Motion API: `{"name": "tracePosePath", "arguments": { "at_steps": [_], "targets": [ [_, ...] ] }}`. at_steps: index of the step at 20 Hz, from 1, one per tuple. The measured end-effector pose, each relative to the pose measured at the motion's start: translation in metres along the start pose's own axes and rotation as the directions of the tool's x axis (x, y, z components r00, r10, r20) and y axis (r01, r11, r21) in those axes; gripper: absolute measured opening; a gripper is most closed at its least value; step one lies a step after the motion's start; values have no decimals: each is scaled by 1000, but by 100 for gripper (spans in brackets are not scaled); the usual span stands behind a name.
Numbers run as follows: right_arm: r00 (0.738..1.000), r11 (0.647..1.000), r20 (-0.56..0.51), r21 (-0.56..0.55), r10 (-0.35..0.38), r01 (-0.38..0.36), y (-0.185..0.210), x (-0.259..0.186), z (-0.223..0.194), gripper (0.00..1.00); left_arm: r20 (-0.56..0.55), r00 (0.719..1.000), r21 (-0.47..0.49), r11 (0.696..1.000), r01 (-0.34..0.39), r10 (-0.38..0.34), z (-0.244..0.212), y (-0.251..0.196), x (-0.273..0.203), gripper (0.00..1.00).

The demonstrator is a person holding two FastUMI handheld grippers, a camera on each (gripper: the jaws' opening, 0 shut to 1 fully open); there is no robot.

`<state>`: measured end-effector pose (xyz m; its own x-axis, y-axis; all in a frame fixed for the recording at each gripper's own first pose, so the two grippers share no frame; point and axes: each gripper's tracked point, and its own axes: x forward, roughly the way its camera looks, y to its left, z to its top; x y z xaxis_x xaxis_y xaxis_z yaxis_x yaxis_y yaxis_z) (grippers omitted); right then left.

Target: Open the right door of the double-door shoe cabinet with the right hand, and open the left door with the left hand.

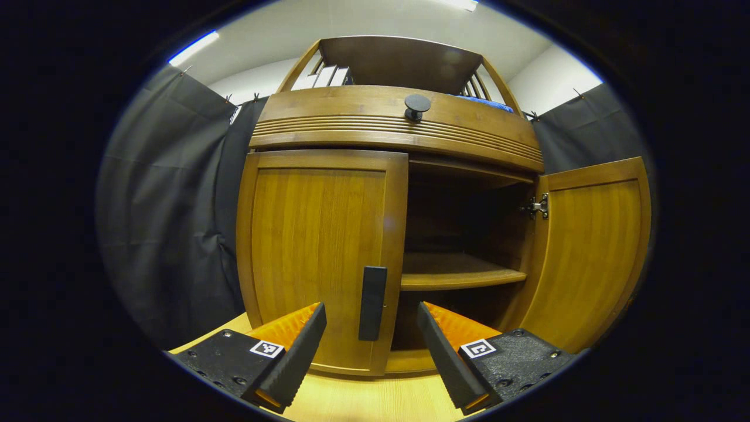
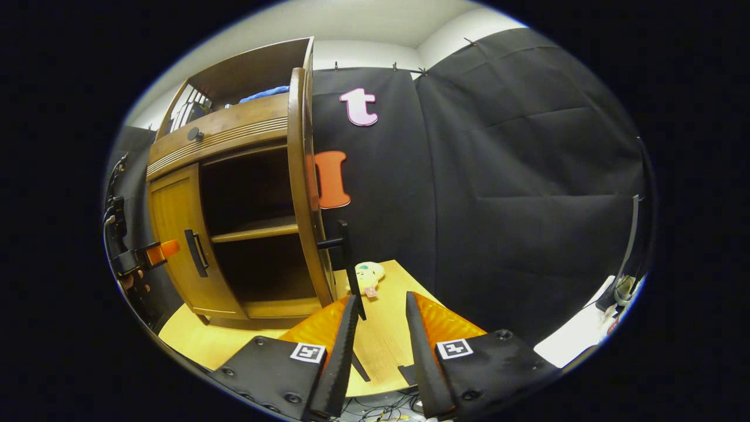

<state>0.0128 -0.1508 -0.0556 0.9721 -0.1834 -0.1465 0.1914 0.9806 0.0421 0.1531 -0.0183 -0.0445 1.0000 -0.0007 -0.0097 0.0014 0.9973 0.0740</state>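
Wooden door panel and its dark vertical handle point(image 1: 372, 303) sit straight ahead of the left gripper point(image 1: 371, 346), whose 2 fingers stand wide apart on either side of the handle without touching it; nothing is held. That left door point(image 1: 319, 252) is closed flush against the shoe cabinet point(image 1: 398, 126), which stands on a pale wood worktop point(image 1: 375, 398). Beside it, the right door point(image 1: 589, 252) is swung fully open on its metal hinge point(image 1: 536, 206), baring a middle shelf point(image 1: 460, 272) and dark, seemingly vacant compartments. In the right gripper view, the right gripper point(image 2: 378, 328) hovers just off the free edge of that open door, fingers parted to a moderate gap and holding nothing; the door's own handle point(image 2: 343, 246) juts toward it, near but apart from the fingertips. Beyond it a small plush toy point(image 2: 368, 275) lies on the worktop near the black cloth wall. Farther left in that view, the other gripper and the hand holding it approach the closed door. By my reading, the right-door half is done and the left-door step is at the approach stage. Next, the left gripper needs to ease forward until the handle lies between its fingers, close firmly on it, then pull outward along the arc of the hinge on the cabinet's left side.
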Motion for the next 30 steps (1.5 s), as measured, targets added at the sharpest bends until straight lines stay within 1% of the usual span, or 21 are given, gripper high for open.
{"name": "tracePosePath", "arguments": {
  "at_steps": [1, 3, 4, 7, 12, 13, 15, 18, 20, 23, 27, 29, 30],
  "targets": [
    [1000, 1000, 1, -1, -8, 8, -1, 1, 0, 55, 5, 1000, 1, 1000, -2, 2, 1, 1, 6, 92],
    [1000, 1000, 7, -3, -24, 24, -6, 1, 3, 70, 10, 1000, 3, 1000, -1, 1, 1, 1, 18, 92],
    [1000, 1000, 9, -3, -27, 27, -7, 1, 5, 72, 8, 1000, 2, 1000, 3, -3, -2, 2, 24, 92],
    [999, 999, 17, -5, -46, 46, -9, 1, 10, 97, -15, 1000, -12, 1000, 2, -2, -13, 5, 43, 92],
    [998, 998, 18, -16, -65, 65, -13, -3, 10, 97, -43, 999, 13, 1000, -10, 11, -34, 10, 75, 92],
    [998, 998, 15, -17, -68, 69, -13, -3, 10, 97, -51, 999, 5, 1000, -8, 9, -38, 11, 80, 92],
    [997, 997, 11, -16, -77, 77, -16, -5, 9, 97, -55, 998, -12, 1000, 0, -1, -40, 9, 87, 92],
    [996, 996, 7, -16, -90, 90, -20, -8, 6, 97, -44, 999, 19, 1000, -1, 2, -45, 11, 96, 91],
    [995, 995, 2, -12, -96, 96, -22, -9, 6, 97, -50, 999, 18, 1000, 0, 1, -50, 11, 98, 91],
    [995, 995, 0, -9, -101, 101, -24, -7, 6, 97, -50, 999, 4, 1000, 20, -20, -53, 7, 101, 75],
    [995, 994, 3, -18, -103, 103, -23, -8, 6, 97, -39, 998, 22, 998, 51, -51, -52, -2, 102, 53],
    [995, 995, 3, -17, -98, 99, -21, -8, 5, 97, -38, 998, 19, 999, 50, -50, -53, -5, 103, 37],
    [995, 995, 2, -19, -100, 100, -21, -9, 6, 97, -38, 998, 18, 999, 50, -49, -52, -5, 101, 37]
  ]
}}
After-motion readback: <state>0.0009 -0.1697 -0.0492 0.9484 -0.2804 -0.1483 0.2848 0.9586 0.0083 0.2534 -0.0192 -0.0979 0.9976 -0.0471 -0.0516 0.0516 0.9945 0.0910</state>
